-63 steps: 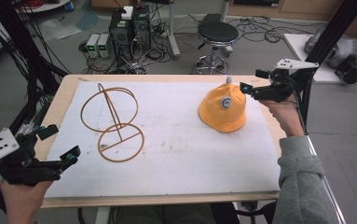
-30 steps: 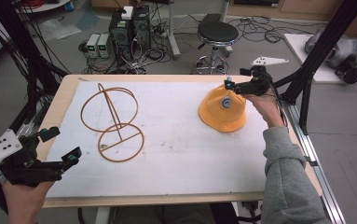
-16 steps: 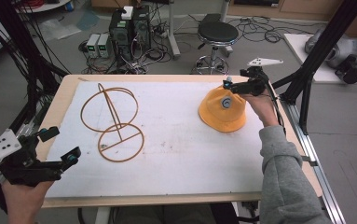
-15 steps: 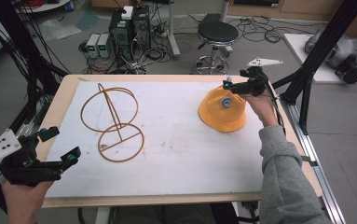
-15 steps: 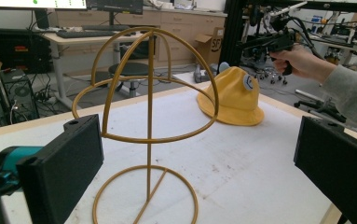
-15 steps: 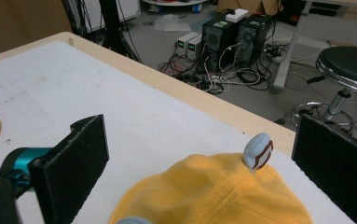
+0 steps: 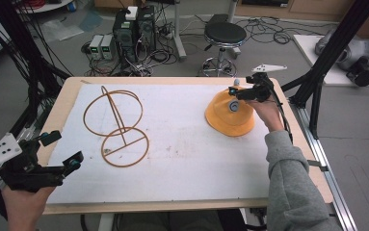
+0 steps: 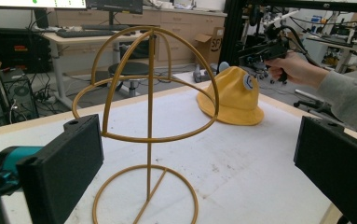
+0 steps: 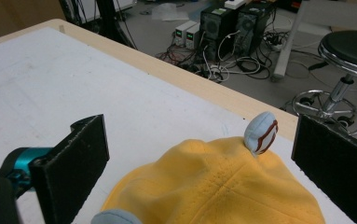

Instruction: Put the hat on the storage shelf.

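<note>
A yellow hat [image 7: 230,114] lies on the right side of the white tabletop [image 7: 182,144] as the right gripper [image 7: 242,91] hovers just above its crown, jaws spread wide. At the near left corner, the left gripper [image 7: 59,153] faces a wire hat stand [image 7: 117,126], also wide open.

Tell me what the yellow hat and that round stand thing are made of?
The yellow hat looks like soft fleecy cloth: the right gripper view shows stitched seams and a matte, fuzzy surface. The stand seems to be thin bent wire or rod, likely metal painted a brownish gold; it holds its hoops stiffly, though plastic can't be ruled out.
</note>
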`<state>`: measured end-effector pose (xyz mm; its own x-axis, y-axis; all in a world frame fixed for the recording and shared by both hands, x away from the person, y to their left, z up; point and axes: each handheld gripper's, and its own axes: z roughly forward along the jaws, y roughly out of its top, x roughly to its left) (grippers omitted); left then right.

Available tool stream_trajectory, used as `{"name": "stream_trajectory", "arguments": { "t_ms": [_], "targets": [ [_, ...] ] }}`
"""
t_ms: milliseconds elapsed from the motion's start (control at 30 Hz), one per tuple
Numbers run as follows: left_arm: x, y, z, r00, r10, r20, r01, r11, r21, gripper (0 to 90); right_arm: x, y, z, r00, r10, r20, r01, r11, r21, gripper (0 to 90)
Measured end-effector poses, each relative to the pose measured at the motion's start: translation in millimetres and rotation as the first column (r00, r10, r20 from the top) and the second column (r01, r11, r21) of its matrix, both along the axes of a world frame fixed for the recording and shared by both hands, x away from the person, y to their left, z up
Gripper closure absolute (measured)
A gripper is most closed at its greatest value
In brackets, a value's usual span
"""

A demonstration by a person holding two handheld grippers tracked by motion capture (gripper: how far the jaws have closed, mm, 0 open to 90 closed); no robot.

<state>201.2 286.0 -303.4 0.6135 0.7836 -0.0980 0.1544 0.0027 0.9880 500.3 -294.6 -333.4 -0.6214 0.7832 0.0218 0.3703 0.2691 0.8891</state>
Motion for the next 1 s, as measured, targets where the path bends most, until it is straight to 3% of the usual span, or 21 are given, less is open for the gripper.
{"name": "stream_trajectory", "arguments": {
  "t_ms": [300,567,1000],
  "targets": [
    [0.7,1.4,-0.8,1.0000,0.001,-0.002,-0.001,1.0000,-0.002,1.7,6.7,0.0,-14.9,0.9982,-0.028,-0.054,0.027,0.999,-0.019,3.5],
    [1.1,0.0,-1.1,1.0000,-0.001,-0.004,0.001,1.0000,-0.003,1.7,7.7,-2.0,-19.5,0.9954,-0.070,-0.065,0.068,0.997,-0.022,6.9],
    [-0.3,1.3,0.0,1.0000,0.005,0.004,-0.005,1.0000,0.006,1.7,8.4,-2.7,-22.2,0.9952,-0.071,-0.068,0.070,0.997,-0.018,19.2]
  ]
}}
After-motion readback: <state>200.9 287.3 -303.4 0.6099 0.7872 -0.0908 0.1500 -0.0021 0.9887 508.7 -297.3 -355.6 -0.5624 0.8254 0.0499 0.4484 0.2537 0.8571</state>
